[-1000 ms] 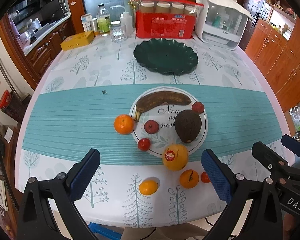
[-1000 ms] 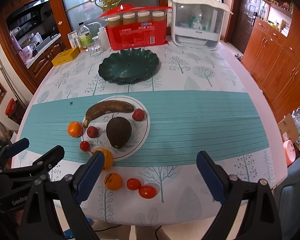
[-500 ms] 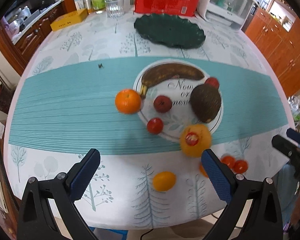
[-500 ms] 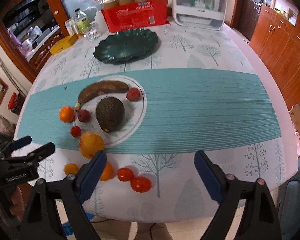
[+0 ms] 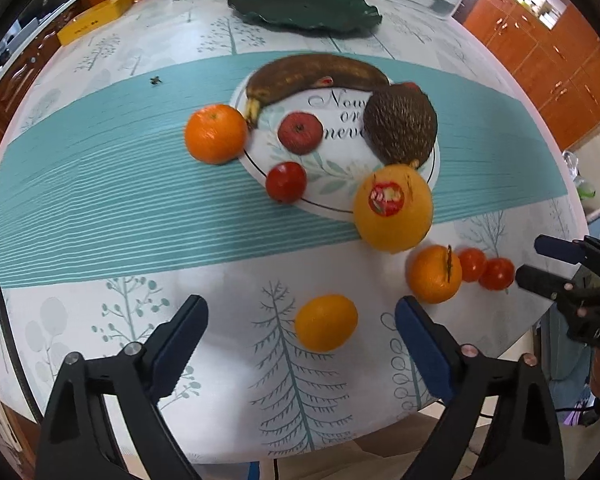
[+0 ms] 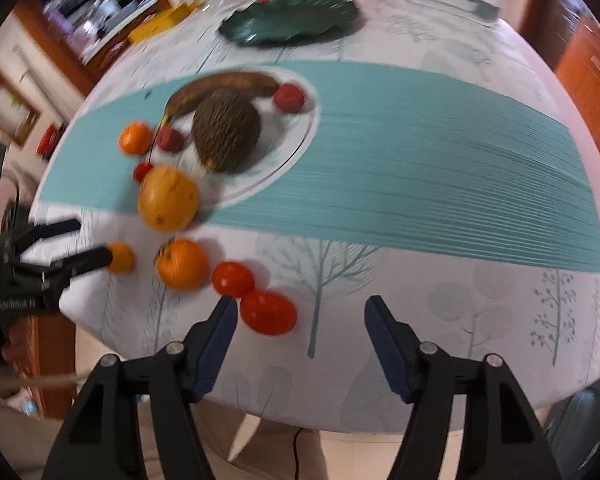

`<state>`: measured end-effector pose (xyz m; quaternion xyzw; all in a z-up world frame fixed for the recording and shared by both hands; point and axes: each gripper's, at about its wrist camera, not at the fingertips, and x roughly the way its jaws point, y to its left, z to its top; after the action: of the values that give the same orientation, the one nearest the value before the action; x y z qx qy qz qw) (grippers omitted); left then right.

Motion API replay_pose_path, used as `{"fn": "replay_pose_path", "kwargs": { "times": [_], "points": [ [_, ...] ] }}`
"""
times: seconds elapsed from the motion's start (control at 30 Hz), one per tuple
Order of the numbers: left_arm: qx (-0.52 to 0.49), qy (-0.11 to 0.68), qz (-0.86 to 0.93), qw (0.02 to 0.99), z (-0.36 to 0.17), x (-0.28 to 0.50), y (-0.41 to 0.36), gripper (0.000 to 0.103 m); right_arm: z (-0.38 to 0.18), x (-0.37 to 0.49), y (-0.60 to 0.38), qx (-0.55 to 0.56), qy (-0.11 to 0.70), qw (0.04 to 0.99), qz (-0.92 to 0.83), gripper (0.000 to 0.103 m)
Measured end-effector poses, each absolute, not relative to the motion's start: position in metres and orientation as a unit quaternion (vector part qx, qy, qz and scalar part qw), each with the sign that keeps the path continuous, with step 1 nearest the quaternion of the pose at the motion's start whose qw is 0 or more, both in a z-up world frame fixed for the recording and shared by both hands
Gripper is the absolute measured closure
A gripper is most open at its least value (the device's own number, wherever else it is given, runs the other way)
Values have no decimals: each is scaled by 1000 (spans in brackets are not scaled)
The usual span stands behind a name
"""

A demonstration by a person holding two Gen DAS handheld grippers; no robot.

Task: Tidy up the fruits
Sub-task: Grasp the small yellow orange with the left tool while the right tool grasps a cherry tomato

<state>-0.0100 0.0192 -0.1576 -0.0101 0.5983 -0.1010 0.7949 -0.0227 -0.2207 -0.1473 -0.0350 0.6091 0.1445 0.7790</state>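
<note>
Both grippers hang with jaws spread wide over the near edge of a round table [image 5: 100, 208], gripping nothing. The left gripper [image 5: 300, 330] frames a small yellow citrus [image 5: 326, 322] lying between its fingers on the cloth, touching neither. The right gripper [image 6: 298, 318] has its left finger just beside the nearer of two tomatoes [image 6: 268, 312]; the second tomato [image 6: 233, 279] touches the first.

The count on the table: one banana [image 5: 316, 76], one dark scaly fruit [image 5: 400, 124], three small red fruits, two oranges, one large yellow fruit with a sticker [image 5: 393, 206], one stemmed orange fruit [image 5: 434, 274], the small citrus and the two tomatoes. The white plate [image 5: 380, 108] carries the banana, the scaly fruit and an apple-like red fruit [image 5: 300, 133]; another red fruit [image 5: 286, 182] sits on its rim, and a third [image 6: 288, 97] appears to sit at its far side, though blur makes that uncertain. One orange [image 5: 215, 133] lies just left of the plate on the teal runner [image 5: 80, 200]. The stickered fruit overlaps the plate's near rim.

The green dish [image 5: 304, 8] at the far side holds no fruit. Open cloth stretches to the right of the plate, and the tomatoes and citrus lie near the table's front edge.
</note>
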Motion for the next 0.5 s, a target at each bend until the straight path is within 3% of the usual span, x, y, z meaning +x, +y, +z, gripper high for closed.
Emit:
{"fn": "replay_pose_path", "kwargs": {
  "times": [0.13,0.33,0.5],
  "points": [
    [-8,605,-105,789,-167,-11,17,17,-161,-26,-210,-59,615,769,166,46],
    [-18,619,-112,777,-182,-9,15,38,-173,-22,-208,-58,620,762,176,57],
    [-2,614,-125,779,-184,-11,6,70,-177,-21,-210,-51,618,762,186,68]
  ]
}}
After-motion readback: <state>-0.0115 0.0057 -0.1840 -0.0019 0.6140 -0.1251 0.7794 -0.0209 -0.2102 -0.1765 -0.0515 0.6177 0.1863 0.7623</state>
